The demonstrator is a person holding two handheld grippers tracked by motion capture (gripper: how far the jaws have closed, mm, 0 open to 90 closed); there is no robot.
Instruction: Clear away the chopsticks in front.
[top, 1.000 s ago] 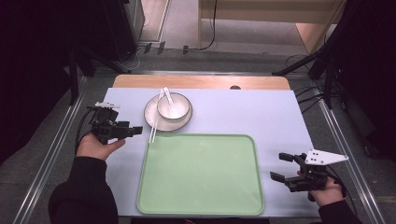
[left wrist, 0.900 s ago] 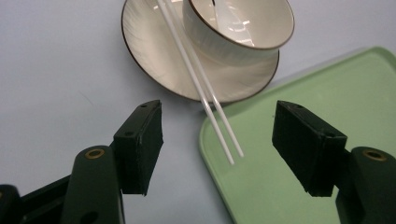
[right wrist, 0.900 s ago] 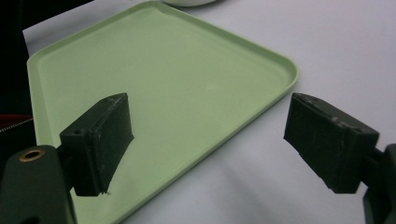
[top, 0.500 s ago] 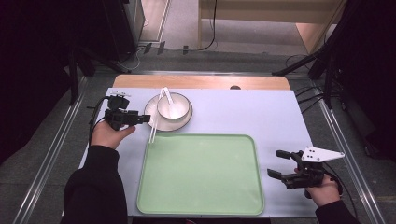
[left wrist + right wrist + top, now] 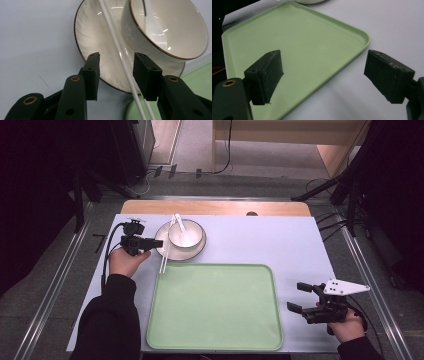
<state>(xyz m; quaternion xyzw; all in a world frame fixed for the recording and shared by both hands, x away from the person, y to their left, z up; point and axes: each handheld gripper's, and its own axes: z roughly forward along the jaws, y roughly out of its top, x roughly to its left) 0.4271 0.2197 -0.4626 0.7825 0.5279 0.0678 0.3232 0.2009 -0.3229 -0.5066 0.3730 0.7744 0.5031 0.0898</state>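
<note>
- High view: my left claw (image 5: 156, 243) sits at the left rim of the plate (image 5: 200, 252), its jaws pointing toward the plate. A bowl (image 5: 185, 234) stands on the plate with a spoon (image 5: 180, 226) in it, and a pair of white chopsticks (image 5: 165, 251) lies across the plate's left side, the near ends running off onto the desk (image 5: 280, 240) just above the green tray (image 5: 215, 305).
- High view: my right claw (image 5: 298, 298) hovers just beside the tray's right edge near its front corner, jaws wide and holding nothing. The grey plate on top hides part of that hand.
- Left gripper view: I see the left claw (image 5: 116, 72) partly open, with the chopsticks (image 5: 117, 48) passing between the jaws, closer to the right one. I cannot tell whether either jaw touches them. The bowl (image 5: 170, 30) is cut off at the top edge, and the tray (image 5: 202, 75) shows as a corner.
- Right gripper view: the right claw (image 5: 323, 75) is spread wide over the tray's (image 5: 299, 47) corner and the bare desk (image 5: 392, 22). The plate (image 5: 310, 1) is a sliver at the top edge.
</note>
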